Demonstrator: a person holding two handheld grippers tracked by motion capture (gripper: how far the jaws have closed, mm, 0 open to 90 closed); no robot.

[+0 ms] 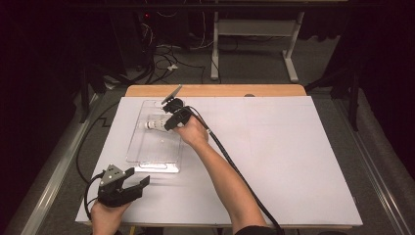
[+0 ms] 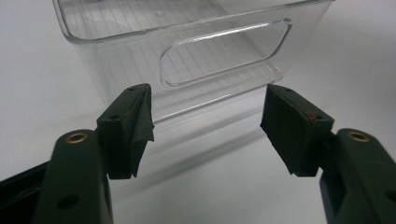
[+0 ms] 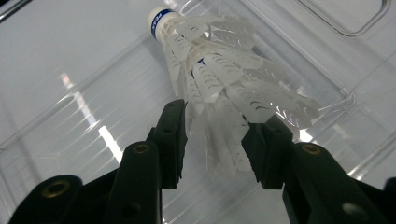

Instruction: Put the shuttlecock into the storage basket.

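Two grippers: my right gripper (image 3: 215, 140) clamps a white feathered shuttlecock (image 3: 219, 70) over the clear plastic bin (image 1: 142, 152); my left gripper (image 2: 205, 126) gapes, holding nothing.

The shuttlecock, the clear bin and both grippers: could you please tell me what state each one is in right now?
Shuttlecock: clamped by its feather skirt, cork end pointing away, inside the bin.
Clear bin: upright on the table, open-topped.
Right gripper: shut on the shuttlecock's skirt, over the bin.
Left gripper: open, nothing between its jaws, facing the bin's handle end.
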